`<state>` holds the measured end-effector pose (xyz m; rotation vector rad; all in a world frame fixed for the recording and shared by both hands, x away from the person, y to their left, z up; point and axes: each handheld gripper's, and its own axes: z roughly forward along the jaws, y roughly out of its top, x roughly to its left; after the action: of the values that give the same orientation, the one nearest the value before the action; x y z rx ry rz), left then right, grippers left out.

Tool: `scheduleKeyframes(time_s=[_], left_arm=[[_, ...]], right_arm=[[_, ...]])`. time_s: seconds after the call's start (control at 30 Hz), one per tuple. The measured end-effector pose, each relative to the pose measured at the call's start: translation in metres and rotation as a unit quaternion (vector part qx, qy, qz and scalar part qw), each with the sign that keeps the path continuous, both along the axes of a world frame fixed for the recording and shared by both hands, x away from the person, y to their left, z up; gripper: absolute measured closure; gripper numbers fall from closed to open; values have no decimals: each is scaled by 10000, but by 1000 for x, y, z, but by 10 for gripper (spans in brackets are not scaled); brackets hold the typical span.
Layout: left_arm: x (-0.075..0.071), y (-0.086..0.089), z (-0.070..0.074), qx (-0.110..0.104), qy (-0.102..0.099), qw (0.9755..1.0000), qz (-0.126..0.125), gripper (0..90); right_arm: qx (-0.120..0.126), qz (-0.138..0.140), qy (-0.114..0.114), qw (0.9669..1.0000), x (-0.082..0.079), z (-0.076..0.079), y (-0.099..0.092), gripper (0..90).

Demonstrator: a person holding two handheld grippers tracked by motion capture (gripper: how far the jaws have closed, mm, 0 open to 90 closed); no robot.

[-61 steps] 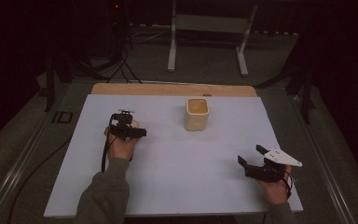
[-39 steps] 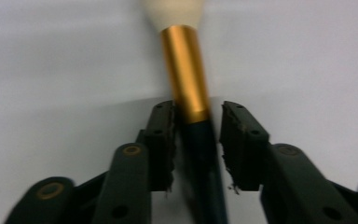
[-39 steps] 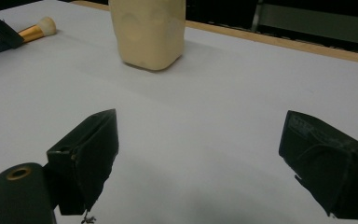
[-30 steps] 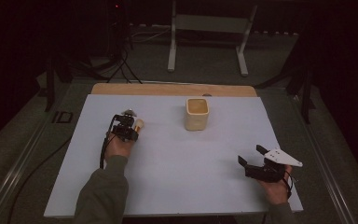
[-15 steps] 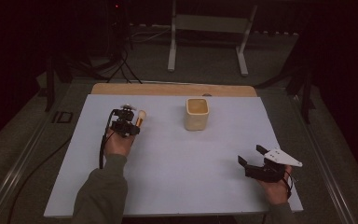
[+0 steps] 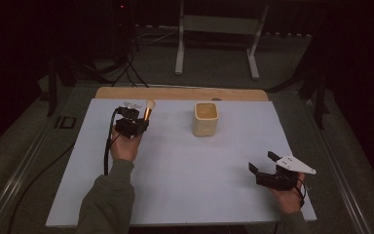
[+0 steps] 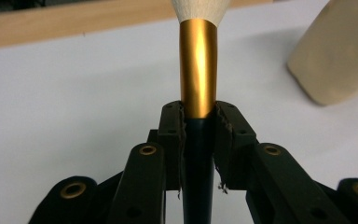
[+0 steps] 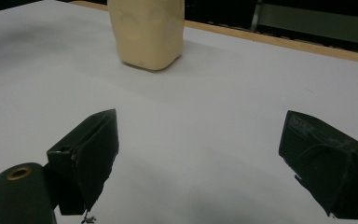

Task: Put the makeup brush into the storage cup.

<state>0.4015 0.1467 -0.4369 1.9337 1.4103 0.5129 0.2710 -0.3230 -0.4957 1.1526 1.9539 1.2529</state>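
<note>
A makeup brush with a dark handle, gold ferrule and pale bristles sits between the pads of my left gripper, which is shut on its handle just below the ferrule. In the high view the left gripper holds the brush off the white table at the back left, bristles pointing away and up. A cream square cup stands upright at the middle back; it appears too in the left gripper view and the right gripper view. My right gripper rests open at the front right, its jaws wide apart and empty.
A white sheet covers the table, with a wooden strip along its far edge. Beyond the table stands a metal frame on a dark floor. A black cable trails from the left gripper along the forearm.
My left gripper has risen from the table with the brush and tilted it so the bristles point up and away. The right gripper has kept still.
</note>
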Motion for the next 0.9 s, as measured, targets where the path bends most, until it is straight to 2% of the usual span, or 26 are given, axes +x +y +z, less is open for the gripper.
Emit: scheduleKeyframes(time_s=[0.27,0.37,0.6,0.7,0.83,0.87,0.9], left_arm=[[0,-1,4,-13,-335,9994,8,745],[-1,-2,5,-51,-533,9986,-44,745],[-1,-1,5,-61,-781,9967,-226,744],[0,1,6,-248,-905,9950,-347,745],[0,1,5,-376,-1143,9913,-530,745],[0,1,5,-376,-1143,9913,-530,744],[-1,1,6,-459,-1274,9889,-611,744]], right_arm=[[5,5,-8,10000,0,0,0,119],[11,8,-13,10000,0,0,0,119],[12,11,-8,10000,-1,1,0,119],[18,10,-9,10000,-1,0,0,119],[13,18,-6,10000,0,0,1,119],[13,18,-6,10000,0,0,1,119],[14,27,-5,10000,0,0,1,119]])
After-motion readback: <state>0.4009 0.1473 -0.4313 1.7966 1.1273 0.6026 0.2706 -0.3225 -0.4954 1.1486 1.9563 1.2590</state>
